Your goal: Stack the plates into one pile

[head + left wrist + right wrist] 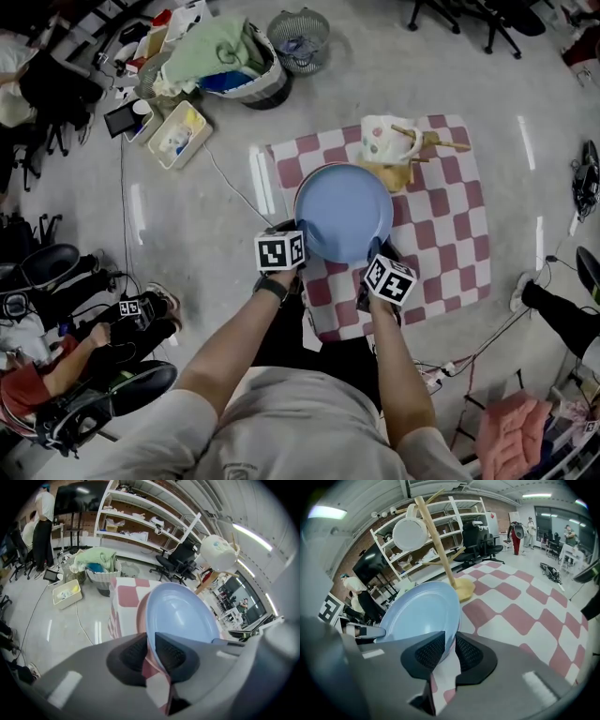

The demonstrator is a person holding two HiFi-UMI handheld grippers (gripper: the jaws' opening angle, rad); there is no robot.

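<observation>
Here, the left gripper (150, 653) and the right gripper (450, 651) are each pinching the near rim of the blue plate (344, 211), jaws pressing on it from both faces. A pinkish rim is showing just beneath it. The plate is sitting over the red-and-white checkered cloth (441, 216) on the floor, near a wooden mug tree (412, 150) that is carrying a white mug (386, 139).

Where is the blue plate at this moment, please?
In the head view, the blue plate is mid-frame over the checked cloth, its near rim clamped by the left gripper and right gripper, in front of the mug tree.
</observation>
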